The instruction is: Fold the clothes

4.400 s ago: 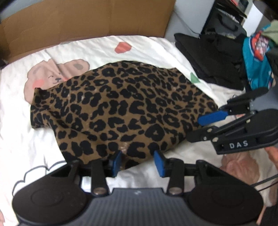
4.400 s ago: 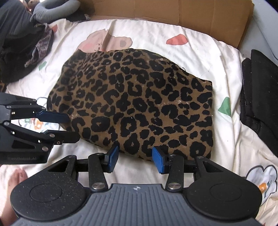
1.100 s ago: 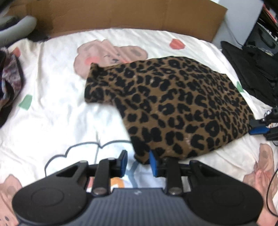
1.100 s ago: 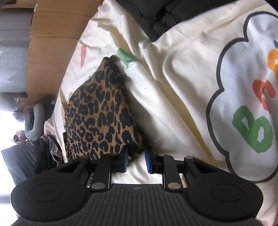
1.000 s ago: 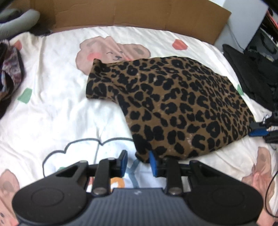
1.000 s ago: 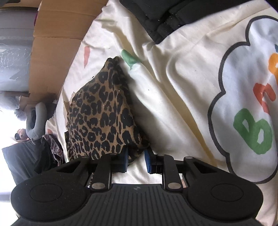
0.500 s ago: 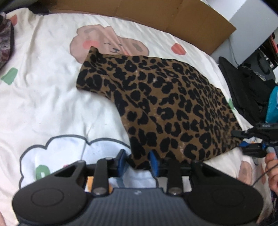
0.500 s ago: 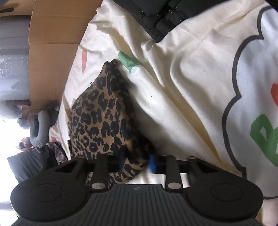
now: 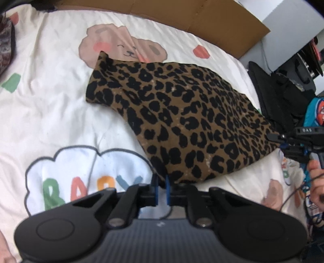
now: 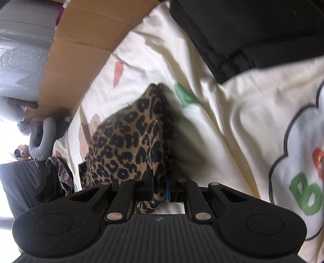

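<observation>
Now both tools (image 9: 161,189) (image 10: 159,189) pinching leopard-print garment (image 9: 182,119) corners.

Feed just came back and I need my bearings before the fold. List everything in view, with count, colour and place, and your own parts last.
leopard-print garment: one, brown with black spots, lying mid-sheet, two near corners pinched
bed sheet: one, cream with bear, cloud and BABY prints, under the garment
cardboard: one sheet, brown, along the far edge of the bed
black clothes: a pile, black, off the right side of the sheet
teal item: one, teal with red, far right edge
patterned fabric: one, dark, far left edge
left claw: one, black with blue pads, shut on the garment's near left corner
right claw: one, same build, shut on the near right corner
hand: one, holding the right claw
</observation>
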`<state>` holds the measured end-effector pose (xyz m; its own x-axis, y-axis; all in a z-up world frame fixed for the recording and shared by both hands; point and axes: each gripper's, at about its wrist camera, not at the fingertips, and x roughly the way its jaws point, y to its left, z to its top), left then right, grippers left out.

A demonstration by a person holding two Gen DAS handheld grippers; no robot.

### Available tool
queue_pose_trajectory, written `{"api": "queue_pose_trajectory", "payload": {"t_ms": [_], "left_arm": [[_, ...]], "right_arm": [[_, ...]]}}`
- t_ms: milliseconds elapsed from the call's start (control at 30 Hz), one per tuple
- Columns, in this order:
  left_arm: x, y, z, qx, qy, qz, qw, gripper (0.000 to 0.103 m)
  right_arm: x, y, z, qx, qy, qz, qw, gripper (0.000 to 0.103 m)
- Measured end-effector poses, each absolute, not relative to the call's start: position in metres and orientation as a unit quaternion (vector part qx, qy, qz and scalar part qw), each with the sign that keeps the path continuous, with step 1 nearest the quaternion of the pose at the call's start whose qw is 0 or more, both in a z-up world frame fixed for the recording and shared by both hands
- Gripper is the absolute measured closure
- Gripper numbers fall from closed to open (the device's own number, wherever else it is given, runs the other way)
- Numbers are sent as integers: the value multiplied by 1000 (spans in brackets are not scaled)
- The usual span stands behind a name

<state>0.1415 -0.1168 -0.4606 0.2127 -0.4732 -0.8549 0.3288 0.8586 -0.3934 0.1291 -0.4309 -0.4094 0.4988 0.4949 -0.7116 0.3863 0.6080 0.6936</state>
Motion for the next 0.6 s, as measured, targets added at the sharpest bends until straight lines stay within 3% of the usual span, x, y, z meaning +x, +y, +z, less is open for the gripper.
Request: {"api": "queue_pose_trajectory", "payload": {"t_ms": [600], "left_arm": [[133, -149, -456, -112, 646, -293, 695, 97]], "right_arm": [[179, -449, -339, 406, 443, 74, 796, 95]]}}
